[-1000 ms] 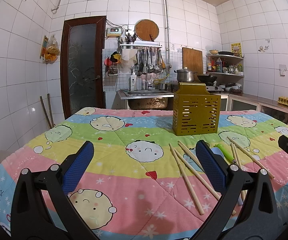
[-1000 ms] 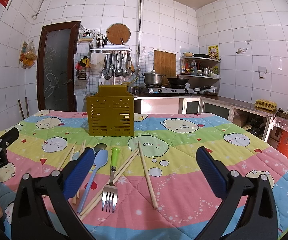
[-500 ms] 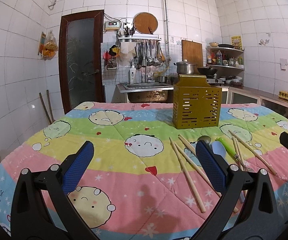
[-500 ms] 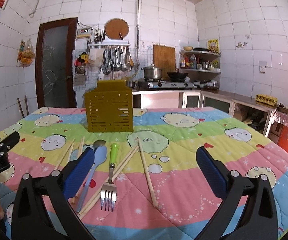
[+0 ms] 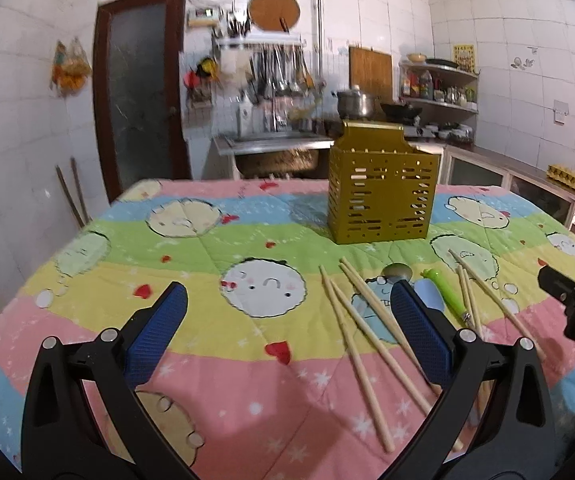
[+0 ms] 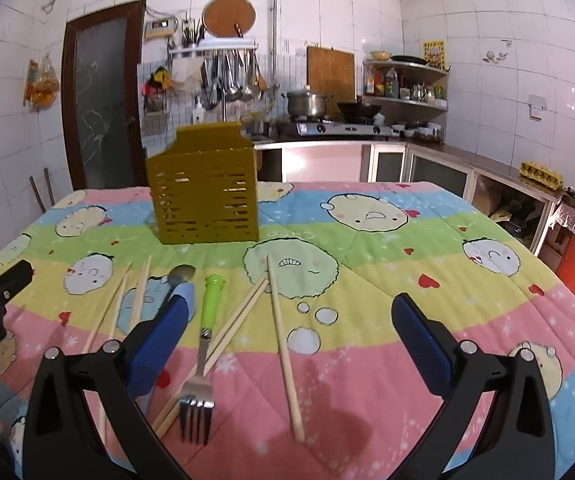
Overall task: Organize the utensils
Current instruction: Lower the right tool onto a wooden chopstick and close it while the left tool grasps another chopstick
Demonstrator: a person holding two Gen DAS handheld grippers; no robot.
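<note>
Left gripper: jaws wide apart, nothing between them, held above the quilt's near edge, left of the utensils.
Right gripper: jaws wide apart, empty, above the near edge; one chopstick and the fork lie between its fingers in this view.
Fork: one, green handle, tines toward the near edge, lying across a chopstick pair.
Spoon: one, blue handle, bowl pointing at the caddy, just left of the fork; handle partly hidden by the right gripper's left finger.
Chopsticks: at least five counted in the right view, loose and fanned across the quilt's middle; more may be hidden behind the fingers.
Caddy: one, yellow, slotted, upright, toward the far edge, well apart from the utensils; its inside cannot be seen.
Quilt: one, striped, cartoon faces, covers the whole surface.
Progress: judged at the start; every visible utensil lies on the quilt, none gripped.
Remaining: fork, spoon and all chopsticks probably go into the caddy.
</note>
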